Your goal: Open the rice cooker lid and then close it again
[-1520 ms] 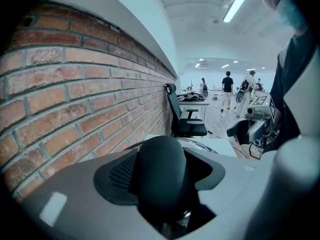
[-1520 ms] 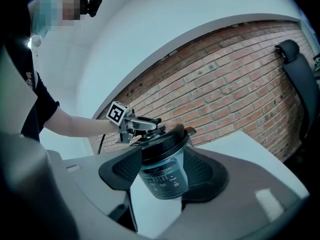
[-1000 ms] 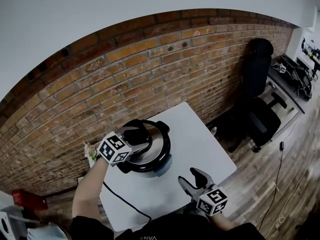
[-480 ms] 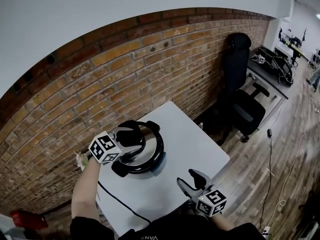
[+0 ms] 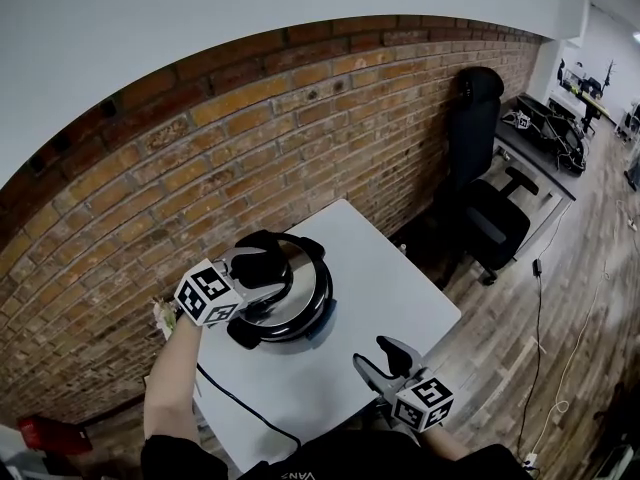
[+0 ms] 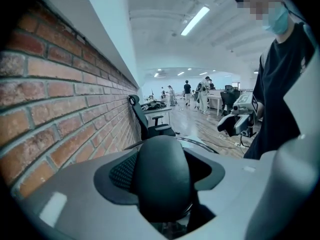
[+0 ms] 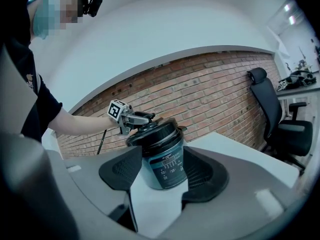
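Note:
A black rice cooker [image 5: 305, 313] stands on the white table [image 5: 400, 298] close to the brick wall. My left gripper [image 5: 262, 274] reaches in from the left and is shut on the black lid handle [image 5: 264, 266]. In the left gripper view that handle [image 6: 162, 176] fills the gap between the jaws. From the right gripper view the cooker [image 7: 164, 166] stands straight ahead, its lid [image 7: 156, 130] slightly tilted, with the left gripper [image 7: 142, 118] on top. My right gripper [image 5: 376, 354] hovers open at the table's front edge, apart from the cooker, holding nothing.
A black power cable [image 5: 240, 408] runs from the cooker over the table's front left. A black office chair [image 5: 490, 218] stands to the right by the brick wall [image 5: 250, 148]. A desk with gear [image 5: 545, 133] is further right, on the wooden floor [image 5: 560, 348].
The head view has swung, showing more of the room at right. My left gripper stays shut on the lid handle; the right gripper has hardly moved.

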### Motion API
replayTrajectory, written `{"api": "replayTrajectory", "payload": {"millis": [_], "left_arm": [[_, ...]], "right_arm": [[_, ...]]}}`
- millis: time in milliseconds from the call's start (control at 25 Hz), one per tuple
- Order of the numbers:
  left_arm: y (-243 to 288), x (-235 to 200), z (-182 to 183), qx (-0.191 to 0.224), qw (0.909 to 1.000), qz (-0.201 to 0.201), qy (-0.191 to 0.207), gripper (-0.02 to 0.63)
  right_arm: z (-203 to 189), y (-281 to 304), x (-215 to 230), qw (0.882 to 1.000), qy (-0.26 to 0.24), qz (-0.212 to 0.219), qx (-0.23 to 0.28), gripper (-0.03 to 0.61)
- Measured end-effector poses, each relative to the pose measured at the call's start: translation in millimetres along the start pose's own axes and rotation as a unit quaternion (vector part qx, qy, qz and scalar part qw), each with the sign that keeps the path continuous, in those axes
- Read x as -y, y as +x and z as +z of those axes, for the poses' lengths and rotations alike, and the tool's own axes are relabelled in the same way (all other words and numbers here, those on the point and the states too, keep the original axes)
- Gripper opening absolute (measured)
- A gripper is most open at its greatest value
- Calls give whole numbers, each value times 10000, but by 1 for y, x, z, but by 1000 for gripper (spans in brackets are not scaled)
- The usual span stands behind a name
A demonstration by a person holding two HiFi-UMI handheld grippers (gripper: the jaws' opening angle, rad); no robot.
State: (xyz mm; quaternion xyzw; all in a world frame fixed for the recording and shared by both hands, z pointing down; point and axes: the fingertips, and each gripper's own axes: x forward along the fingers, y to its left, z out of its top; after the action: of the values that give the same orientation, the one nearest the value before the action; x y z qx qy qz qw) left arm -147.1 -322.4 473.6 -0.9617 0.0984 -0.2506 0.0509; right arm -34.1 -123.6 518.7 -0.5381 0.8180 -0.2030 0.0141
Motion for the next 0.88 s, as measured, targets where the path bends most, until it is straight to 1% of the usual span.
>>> {"api": "replayTrajectory", "payload": {"millis": [200, 360, 560, 720, 880], "left_arm": [[-34, 1, 20, 455, 9982, 396, 23, 278], [-72, 1, 37, 978, 9917, 825, -113, 279], [-130, 7, 50, 1751, 9742, 1350, -459, 279], [-177, 20, 45, 2001, 9588, 1886, -712, 279], [-218, 36, 24, 2156, 9416, 2359, -1058, 279]], "right_arm": [[4, 4, -12, 9999, -44, 139, 45, 249], [8, 7, -20, 9996, -95, 240, 101, 249], [10, 9, -34, 9991, -141, 340, 187, 249], [9, 12, -50, 9985, -185, 453, 262, 249], [9, 16, -68, 9975, -228, 560, 360, 249]]}}
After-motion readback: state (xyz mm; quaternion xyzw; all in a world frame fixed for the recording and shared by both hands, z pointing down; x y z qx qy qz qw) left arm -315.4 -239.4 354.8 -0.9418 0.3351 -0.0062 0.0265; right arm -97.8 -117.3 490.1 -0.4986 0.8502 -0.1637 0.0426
